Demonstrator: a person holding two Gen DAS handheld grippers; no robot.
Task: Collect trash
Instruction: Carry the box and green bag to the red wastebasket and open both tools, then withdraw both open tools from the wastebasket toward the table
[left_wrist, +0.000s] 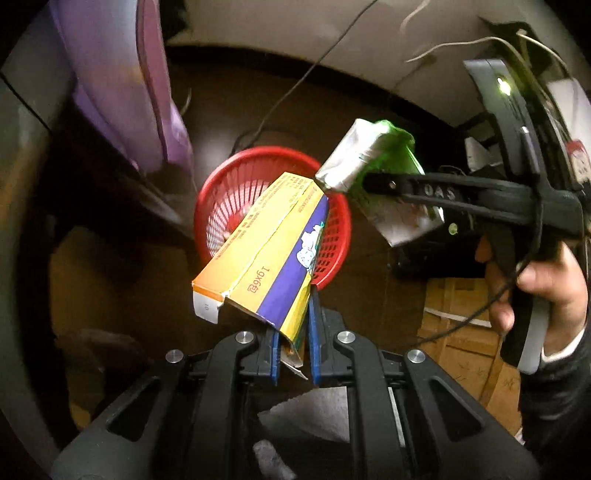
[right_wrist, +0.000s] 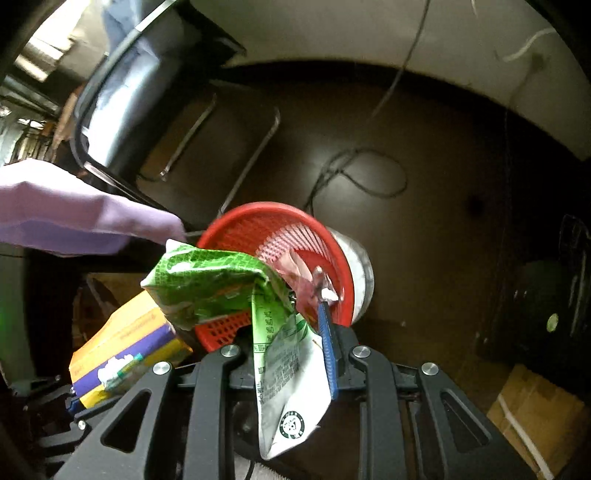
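A red mesh basket (left_wrist: 225, 173) stands on the dark floor below both grippers. My left gripper (left_wrist: 293, 332) is shut on the lower end of a yellow and purple cardboard box (left_wrist: 266, 251), which slants up over the basket's rim. My right gripper (left_wrist: 373, 182), held by a hand (left_wrist: 546, 284), is shut on a crumpled green and white packet (left_wrist: 373, 147). In the right wrist view that gripper (right_wrist: 291, 339) holds the packet (right_wrist: 207, 280) just above the basket (right_wrist: 258, 208). A pinkish wrapper (right_wrist: 295, 273) lies inside. The box (right_wrist: 122, 343) shows at lower left.
A purple cloth (left_wrist: 122, 92) hangs at the left, close to the basket (right_wrist: 74, 214). Cardboard cartons (left_wrist: 465, 332) sit on the floor at the right. Cables (right_wrist: 369, 173) loop across the dark floor beyond the basket. Metal furniture legs (right_wrist: 258, 147) stand behind it.
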